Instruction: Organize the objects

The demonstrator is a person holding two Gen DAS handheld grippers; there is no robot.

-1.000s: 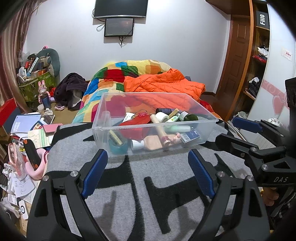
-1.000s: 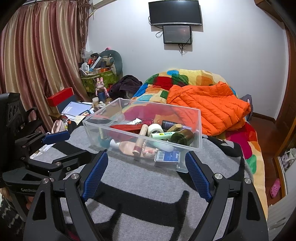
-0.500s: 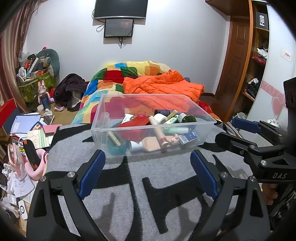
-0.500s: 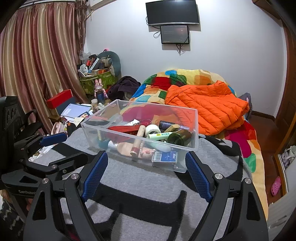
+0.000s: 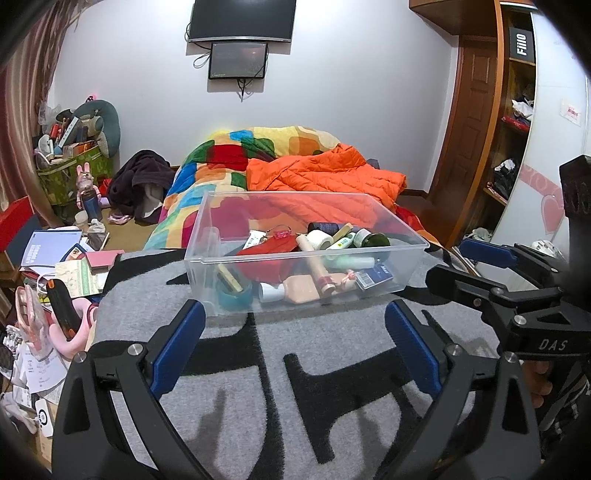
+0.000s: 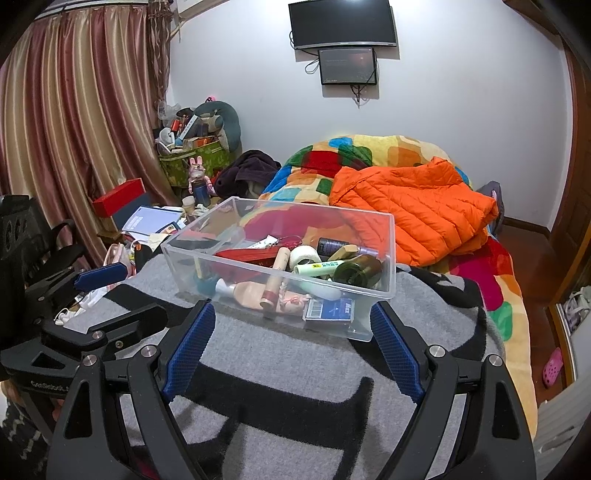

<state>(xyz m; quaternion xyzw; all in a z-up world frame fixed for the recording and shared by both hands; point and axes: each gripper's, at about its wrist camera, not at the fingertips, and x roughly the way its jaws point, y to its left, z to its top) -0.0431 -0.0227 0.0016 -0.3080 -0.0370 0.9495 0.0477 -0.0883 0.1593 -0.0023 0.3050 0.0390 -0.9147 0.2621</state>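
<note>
Currently | left gripper (image 5: 293, 332) held spread, nothing pinched | right gripper (image 6: 291, 341) held spread, nothing pinched | clear bin (image 5: 295, 260) seen mid-frame

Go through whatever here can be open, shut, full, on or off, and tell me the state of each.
left gripper: open, holding nothing
right gripper: open, holding nothing
clear plastic bin: lidless, holding a jumble of small items
wall TV: screen dark
small monitor: dim

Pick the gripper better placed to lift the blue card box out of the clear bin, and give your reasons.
Right. The blue card box lies in the clear bin's near corner just ahead of the open right gripper; from the left gripper it sits off right.
</note>
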